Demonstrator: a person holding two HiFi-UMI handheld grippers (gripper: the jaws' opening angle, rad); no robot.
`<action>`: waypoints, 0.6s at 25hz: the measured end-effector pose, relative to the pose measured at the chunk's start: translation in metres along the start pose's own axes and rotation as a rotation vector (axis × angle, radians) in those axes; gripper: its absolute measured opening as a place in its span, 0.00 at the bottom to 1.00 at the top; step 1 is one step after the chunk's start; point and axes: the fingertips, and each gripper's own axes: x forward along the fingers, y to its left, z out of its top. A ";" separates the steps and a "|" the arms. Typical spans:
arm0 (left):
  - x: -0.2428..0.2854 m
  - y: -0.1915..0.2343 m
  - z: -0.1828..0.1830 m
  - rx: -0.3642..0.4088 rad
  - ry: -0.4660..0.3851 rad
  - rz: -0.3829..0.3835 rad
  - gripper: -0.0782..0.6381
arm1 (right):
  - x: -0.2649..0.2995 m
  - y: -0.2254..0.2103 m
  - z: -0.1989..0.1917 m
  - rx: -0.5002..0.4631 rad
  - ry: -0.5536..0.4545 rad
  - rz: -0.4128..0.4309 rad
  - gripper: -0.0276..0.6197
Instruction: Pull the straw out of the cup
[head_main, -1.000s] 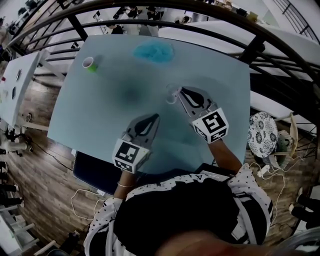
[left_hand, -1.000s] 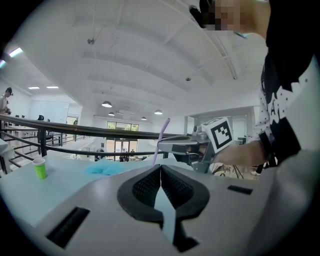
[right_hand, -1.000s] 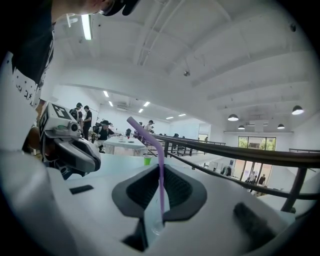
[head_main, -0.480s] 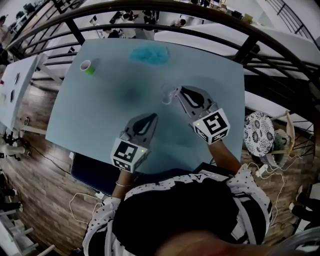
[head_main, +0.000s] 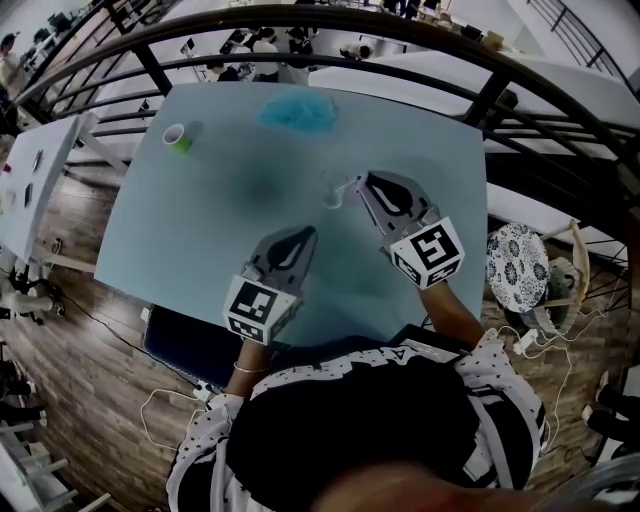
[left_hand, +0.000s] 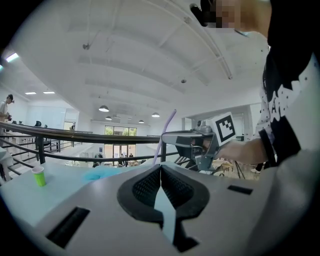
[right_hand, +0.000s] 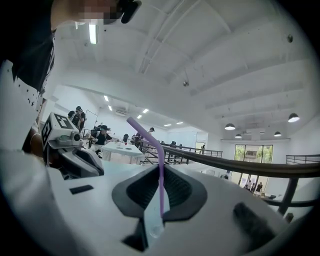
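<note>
A thin purple bendy straw stands upright between the jaws of my right gripper, which is shut on it. From the head view that right gripper hovers over the middle of the table, and the straw shows as a pale bent line at its tip. The left gripper view shows the straw rising from the right gripper. A small green cup stands far off at the table's back left, also seen as the green cup. My left gripper is shut and holds nothing.
A crumpled blue cloth lies at the back of the pale blue table. A dark railing curves round the far and right sides. A patterned round stool stands off the table's right edge.
The head view has shifted slightly. Both grippers stay in nearly the same places, the right one still shut on the straw.
</note>
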 end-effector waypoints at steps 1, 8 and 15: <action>-0.001 -0.002 0.000 0.001 -0.001 -0.002 0.12 | -0.002 0.002 0.002 -0.002 -0.002 0.000 0.11; -0.008 -0.010 0.005 0.014 -0.007 -0.006 0.12 | -0.015 0.012 0.009 0.009 -0.009 0.016 0.11; -0.012 -0.017 0.010 0.023 -0.014 -0.017 0.12 | -0.025 0.017 0.017 0.004 -0.015 0.014 0.11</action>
